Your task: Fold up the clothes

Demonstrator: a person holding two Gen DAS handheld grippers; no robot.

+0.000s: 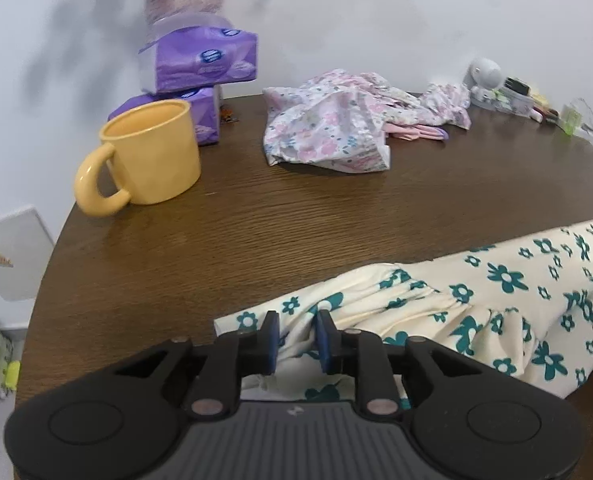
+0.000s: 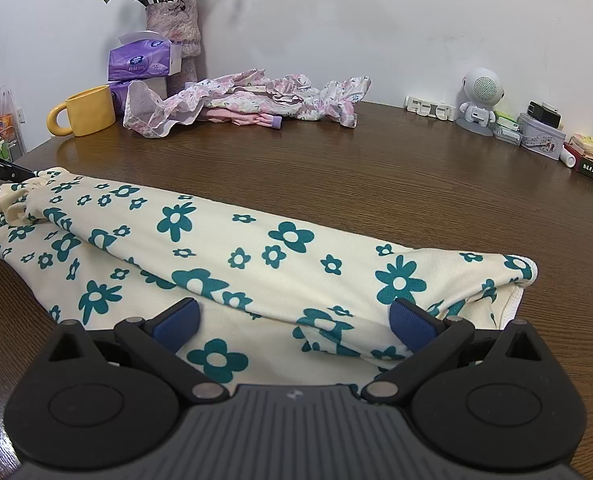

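I see the cream garment with teal flowers (image 2: pixel 256 256) lying folded in a long band across the near side of the brown worktop (image 2: pixel 376 168), its gathered end toward my left. My left tool (image 1: pixel 297 342) has its blue pads drawn close together, pinching a fold of that gathered end. My right tool (image 2: pixel 296 320) is spread wide, its two blue pads resting just over the cloth near the other end, gripping nothing. Farther back lies a crumpled heap of pink floral clothes (image 2: pixel 248 100). Beside it stands a yellow mug (image 1: pixel 152 152), then stacked purple tissue packs (image 1: pixel 204 60) and a vase of flowers (image 2: pixel 172 28) against the white wall. A small white robot figure (image 2: pixel 479 100) stands at the far right.
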